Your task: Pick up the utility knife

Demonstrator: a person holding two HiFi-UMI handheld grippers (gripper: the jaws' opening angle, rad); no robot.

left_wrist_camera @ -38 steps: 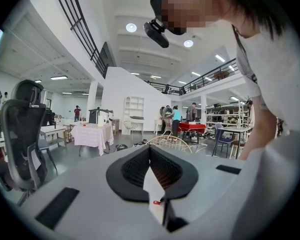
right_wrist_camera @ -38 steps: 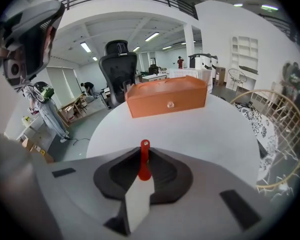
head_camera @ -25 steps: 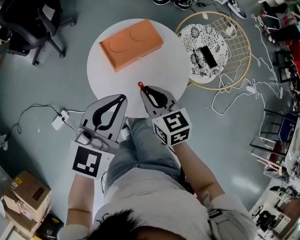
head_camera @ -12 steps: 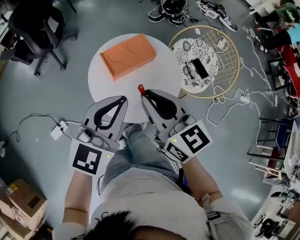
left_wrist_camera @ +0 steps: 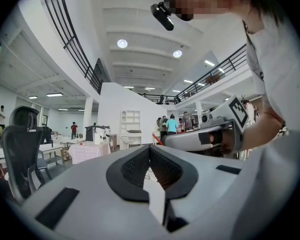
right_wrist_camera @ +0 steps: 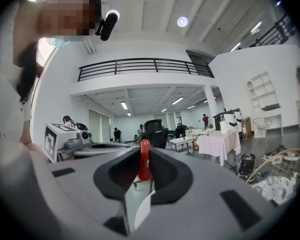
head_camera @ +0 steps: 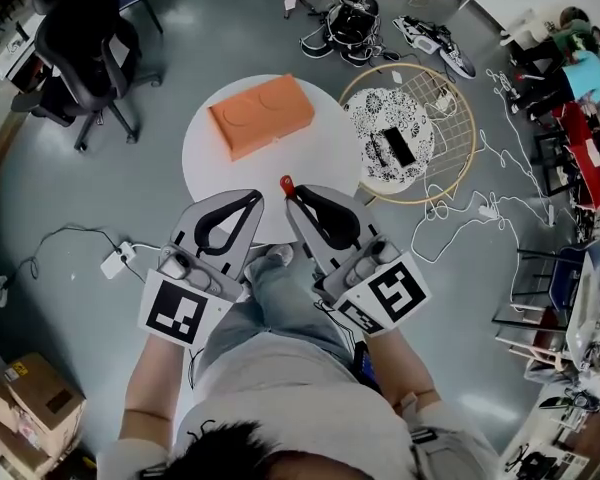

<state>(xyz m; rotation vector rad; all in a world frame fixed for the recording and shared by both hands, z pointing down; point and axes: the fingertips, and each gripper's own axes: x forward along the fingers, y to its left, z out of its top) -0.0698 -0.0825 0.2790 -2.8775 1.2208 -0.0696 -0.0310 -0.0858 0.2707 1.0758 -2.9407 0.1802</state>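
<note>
Our right claw (head_camera: 294,194) is closed tight on the knife (right_wrist_camera: 144,163). Its red body stands upright, pinched between the two black pads, and its top end pokes out past the claw's tips. From the head view that red end shows over the near edge of the round white tabletop (head_camera: 325,153). The right gripper view looks level across the room and shows no tabletop under the knife.

Our left claw (head_camera: 250,198) sits just beside the right one, with its tips also over the near edge of the tabletop. Its jaws are pressed together at the tips and we see nothing between them.

An orange box (head_camera: 260,115) lies on the far half of the tabletop, well apart from both claws. A round wire basket (head_camera: 460,93) rests on the floor to the right of the tabletop.
</note>
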